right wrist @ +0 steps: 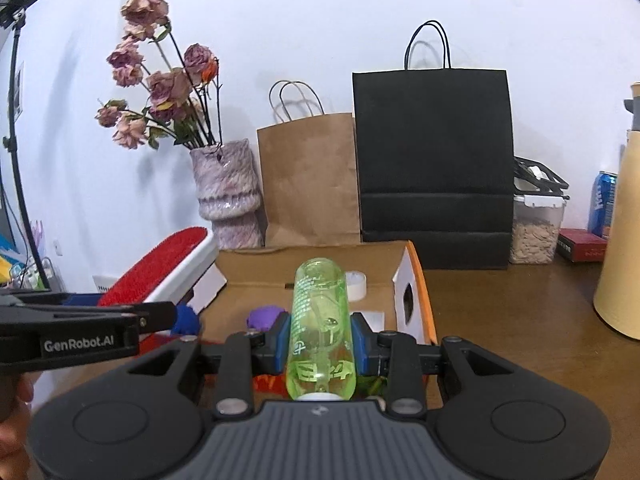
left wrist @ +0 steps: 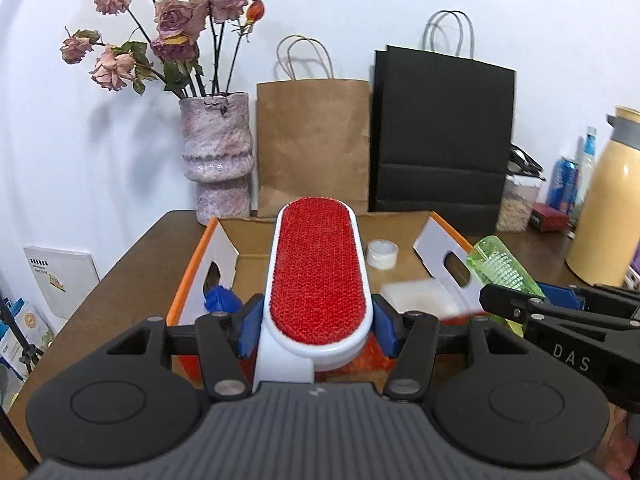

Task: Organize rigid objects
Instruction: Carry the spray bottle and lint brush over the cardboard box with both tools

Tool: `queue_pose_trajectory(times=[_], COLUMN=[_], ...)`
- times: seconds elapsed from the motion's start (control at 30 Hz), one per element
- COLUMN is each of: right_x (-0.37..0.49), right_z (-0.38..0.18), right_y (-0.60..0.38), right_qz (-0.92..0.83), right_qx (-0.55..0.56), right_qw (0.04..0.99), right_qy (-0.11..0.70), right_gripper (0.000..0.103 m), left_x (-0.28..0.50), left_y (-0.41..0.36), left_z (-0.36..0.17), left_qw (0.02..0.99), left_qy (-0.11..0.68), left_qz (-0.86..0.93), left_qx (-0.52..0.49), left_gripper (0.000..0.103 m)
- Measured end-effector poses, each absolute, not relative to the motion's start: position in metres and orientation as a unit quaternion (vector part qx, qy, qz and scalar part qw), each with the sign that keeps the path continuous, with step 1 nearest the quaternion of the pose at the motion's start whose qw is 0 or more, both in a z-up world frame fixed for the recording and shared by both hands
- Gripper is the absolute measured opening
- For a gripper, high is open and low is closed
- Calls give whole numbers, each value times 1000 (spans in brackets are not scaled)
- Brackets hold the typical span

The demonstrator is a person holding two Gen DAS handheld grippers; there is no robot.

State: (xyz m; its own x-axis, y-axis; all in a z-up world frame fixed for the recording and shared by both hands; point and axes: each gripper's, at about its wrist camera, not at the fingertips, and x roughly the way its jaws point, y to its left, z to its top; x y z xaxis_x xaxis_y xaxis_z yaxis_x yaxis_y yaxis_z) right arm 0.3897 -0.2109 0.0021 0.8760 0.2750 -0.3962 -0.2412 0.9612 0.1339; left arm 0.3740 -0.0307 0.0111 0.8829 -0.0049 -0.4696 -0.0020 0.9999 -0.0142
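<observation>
Lint brush (left wrist: pixel 318 276) clamped, box rim (left wrist: pixel 188 276) below

Brown wooden desk (right wrist: pixel 500 312) stood against a white wall. Directly on it sat an open cardboard box (left wrist: pixel 256 236) with orange outer sides and white flaps with cut-out handles, near the middle. Behind the box, along the wall: a mottled pink-white vase (left wrist: pixel 218 156) with dried roses, a brown paper bag (left wrist: pixel 312 148) beside it, then a black paper bag (left wrist: pixel 440 136) just beside that. Right of the black bag stood a clear lidded container (right wrist: pixel 536 228) with pale contents, a dark red box (right wrist: pixel 582 244), a blue can (right wrist: pixel 602 204) and a cream-coloured thermos jug (left wrist: pixel 608 204). Whether the bags touched could not be told.
</observation>
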Motion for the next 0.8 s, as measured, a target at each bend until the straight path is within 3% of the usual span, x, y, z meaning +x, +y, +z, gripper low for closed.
queue_pose_trajectory(times=[0.8], right_x=[514], right_z=[-1], right_y=[-179], right_qz=[139], right_qx=[26], right_qw=[966], right_qy=[216], right_gripper=[30], left_x=[492], left_y=[-13], left_z=[-1], left_qw=[968], left_qy=[248], left_qz=[34], left_qx=[-13], left_gripper=[57])
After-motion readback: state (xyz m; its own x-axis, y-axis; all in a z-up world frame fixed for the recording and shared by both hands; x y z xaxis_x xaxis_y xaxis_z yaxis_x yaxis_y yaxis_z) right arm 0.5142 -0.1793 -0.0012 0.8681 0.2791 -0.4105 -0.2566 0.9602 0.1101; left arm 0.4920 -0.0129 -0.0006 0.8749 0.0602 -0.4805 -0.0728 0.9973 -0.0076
